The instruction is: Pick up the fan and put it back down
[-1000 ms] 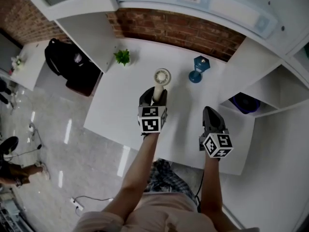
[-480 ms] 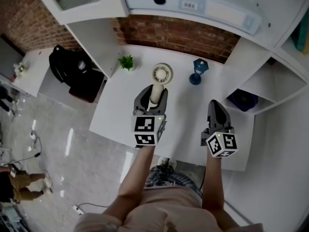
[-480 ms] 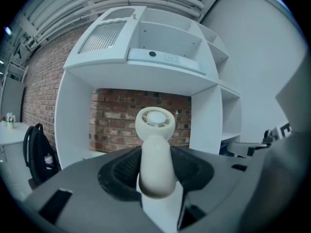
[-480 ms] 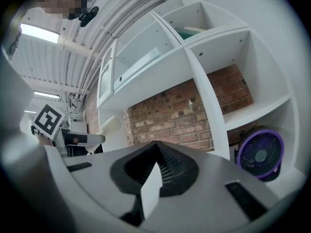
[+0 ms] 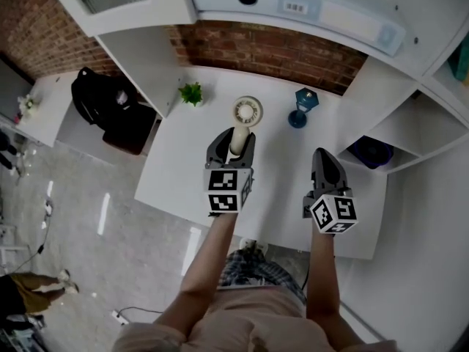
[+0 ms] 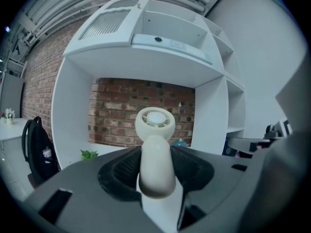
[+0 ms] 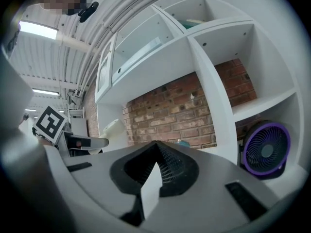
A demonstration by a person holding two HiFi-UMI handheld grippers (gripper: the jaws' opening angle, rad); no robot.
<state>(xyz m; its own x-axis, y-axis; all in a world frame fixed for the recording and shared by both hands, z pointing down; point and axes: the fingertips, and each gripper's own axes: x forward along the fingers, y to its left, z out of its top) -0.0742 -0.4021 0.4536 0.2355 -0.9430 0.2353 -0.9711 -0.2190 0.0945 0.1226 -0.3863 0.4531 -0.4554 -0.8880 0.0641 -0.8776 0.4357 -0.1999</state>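
- The cream fan [image 5: 246,113] is being held by its handle in the left gripper [image 5: 231,147], with its round head pointing away from the person toward the brick wall [image 5: 271,46].
- In the left gripper view the cream fan [image 6: 155,149] is sitting upright between the two dark pads, its handle end hanging free toward the camera and clear of the white desk [image 5: 176,160].
- The left gripper [image 6: 155,168] is pinching the handle from both sides, its jaws partly spread to the handle's width.
- The right gripper [image 5: 325,163] is hovering over the desk beside the left one, well apart from the fan.
- In its own view the right gripper [image 7: 156,152] is showing its jaws pressed together with nothing between them.
- A small green plant [image 5: 191,92] is standing at the back of the desk to the left of the fan's head, and a blue stemmed object [image 5: 302,105] to its right.
- A purple fan [image 7: 266,149] is sitting in a shelf cubby on the right.
- A black backpack [image 5: 99,97] is resting beyond the desk's left side.
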